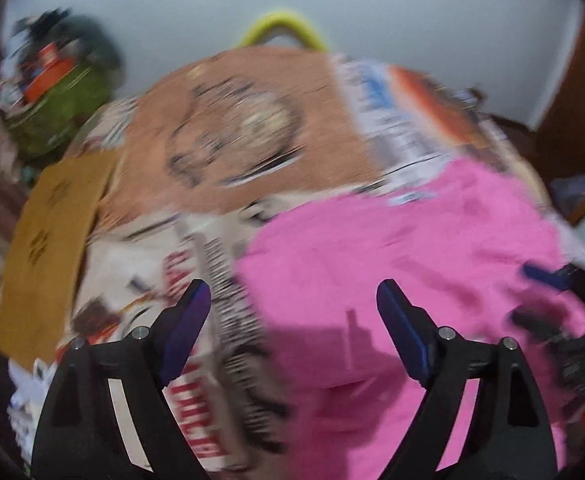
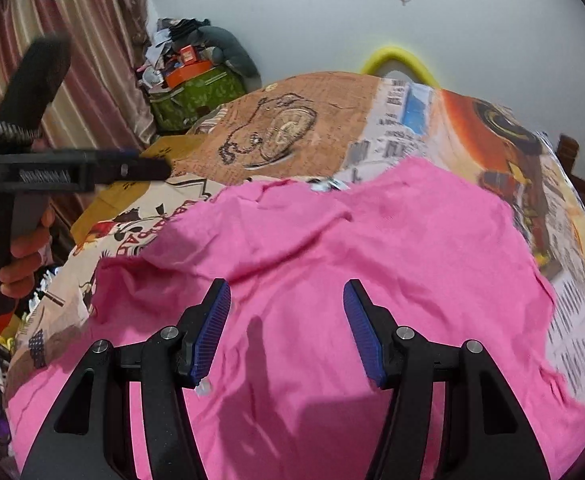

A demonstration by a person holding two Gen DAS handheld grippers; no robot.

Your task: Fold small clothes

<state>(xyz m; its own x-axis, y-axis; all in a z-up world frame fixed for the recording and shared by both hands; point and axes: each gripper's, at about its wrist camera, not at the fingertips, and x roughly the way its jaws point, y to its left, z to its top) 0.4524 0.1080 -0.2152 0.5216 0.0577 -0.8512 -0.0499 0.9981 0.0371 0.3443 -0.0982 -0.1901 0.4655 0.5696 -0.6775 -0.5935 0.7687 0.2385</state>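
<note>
On the printed bedspread [image 2: 492, 128], pink garment [image 2: 332, 240] lies beneath both wide, empty claws [image 2: 286, 332] [image 1: 292, 332].

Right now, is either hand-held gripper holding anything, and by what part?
Nothing is held. The left hand-held gripper and right hand-held gripper both stand open above the pink garment, with no fabric pinched between their pads.

Open right tongs [image 2: 287, 330] over pink garment [image 2: 332, 240]
</note>
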